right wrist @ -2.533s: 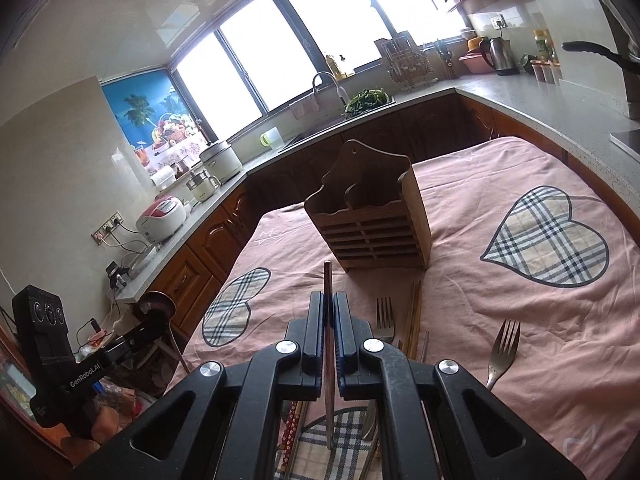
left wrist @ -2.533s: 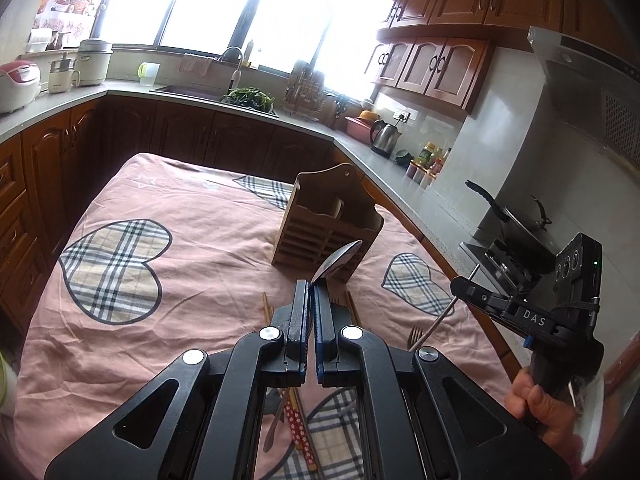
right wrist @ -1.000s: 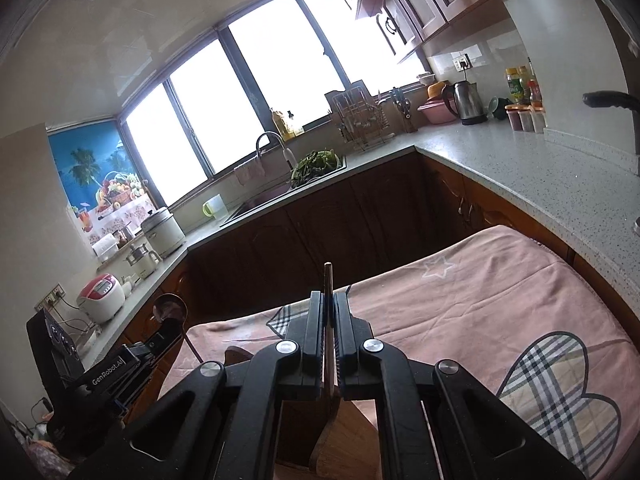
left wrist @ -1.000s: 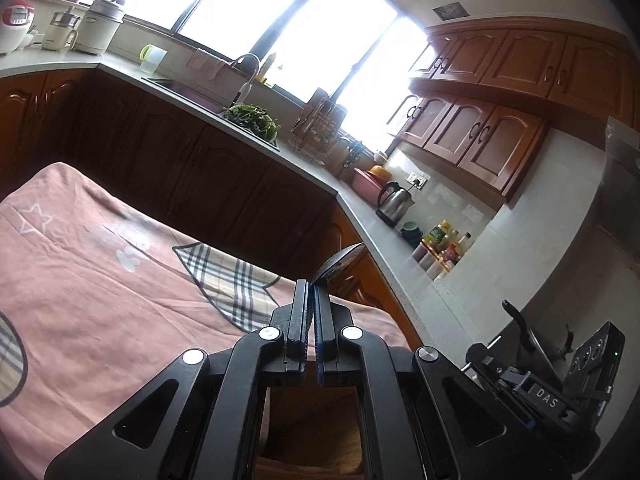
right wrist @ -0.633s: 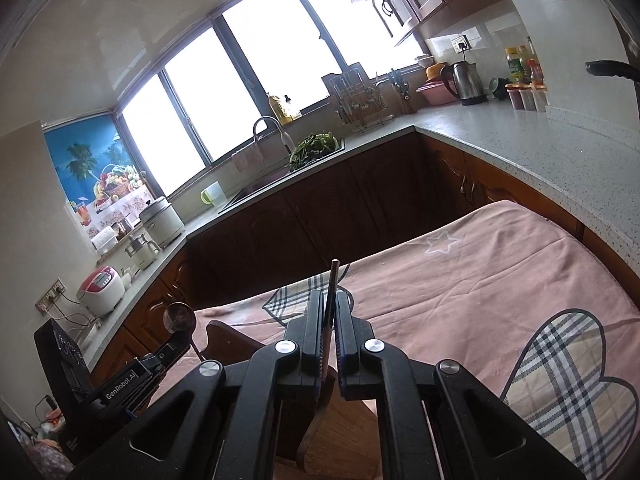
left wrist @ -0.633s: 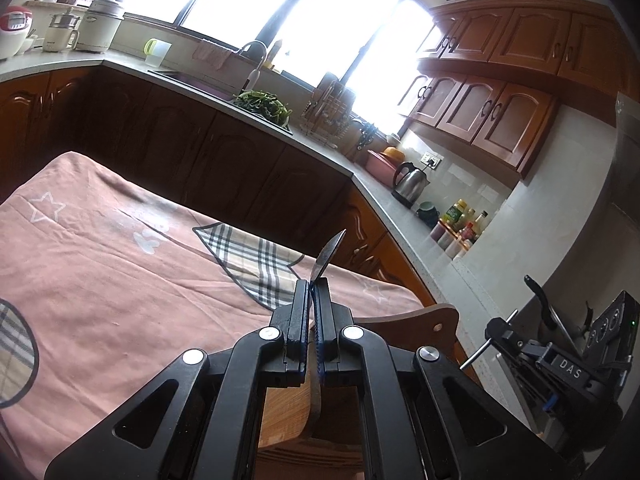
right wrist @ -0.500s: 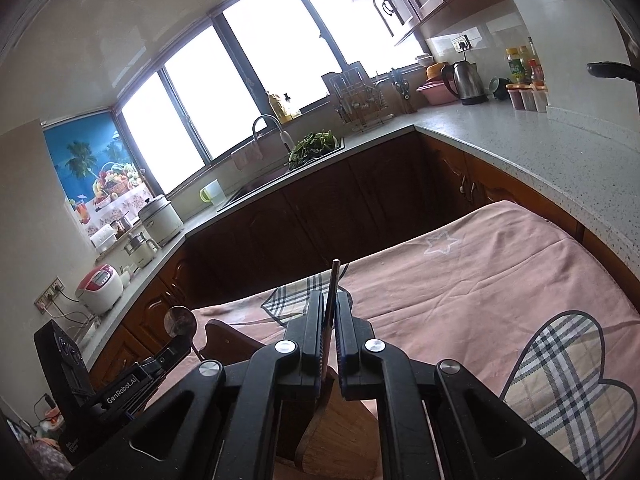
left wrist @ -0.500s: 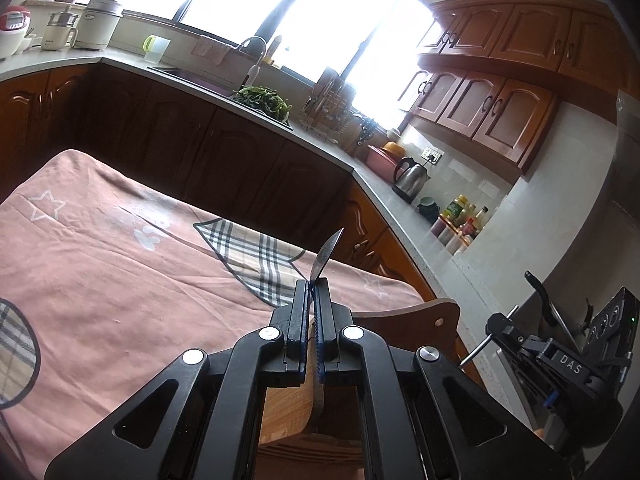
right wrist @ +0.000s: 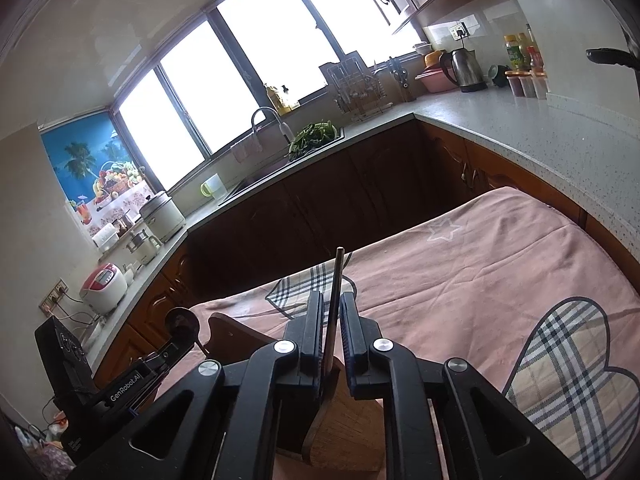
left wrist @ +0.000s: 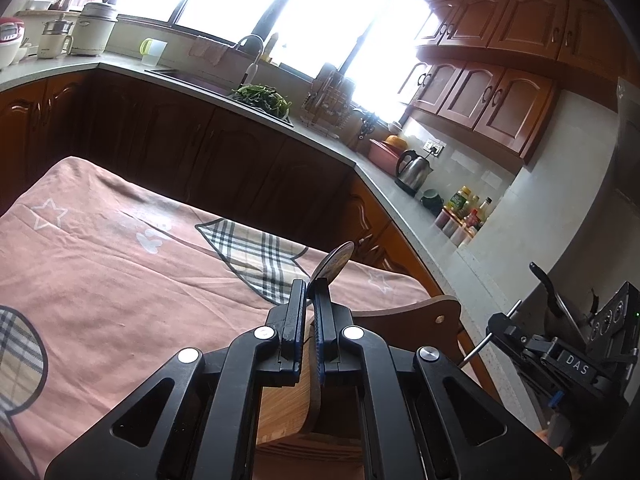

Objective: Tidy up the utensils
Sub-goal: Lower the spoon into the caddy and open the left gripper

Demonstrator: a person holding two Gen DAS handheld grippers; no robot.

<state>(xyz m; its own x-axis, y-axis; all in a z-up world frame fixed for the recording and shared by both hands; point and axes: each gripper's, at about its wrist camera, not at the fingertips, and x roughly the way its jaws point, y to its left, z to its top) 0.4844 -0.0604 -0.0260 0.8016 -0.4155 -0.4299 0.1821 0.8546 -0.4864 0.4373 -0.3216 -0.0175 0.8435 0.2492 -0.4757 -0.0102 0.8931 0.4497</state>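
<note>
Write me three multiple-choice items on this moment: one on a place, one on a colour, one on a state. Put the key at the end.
1. Where does the wooden holder stand?
A. On the counter by the sink
B. On the table, right below the left gripper
C. On the floor

2. What colour is the tablecloth?
A. Blue with stripes
B. Plain green
C. Pink with plaid hearts

3. How does the spoon stand at the left gripper?
A. Bowl up, above the gripper's tips
B. Bowl down, inside the holder
C. Lying flat on the cloth

Key: 1 B, since the holder's wooden back and slots show just under and behind the fingers. 2 C, since the cloth is pink with checked heart patches. 3 A, since the spoon's bowl rises above the finger ends against the cabinets.
</note>
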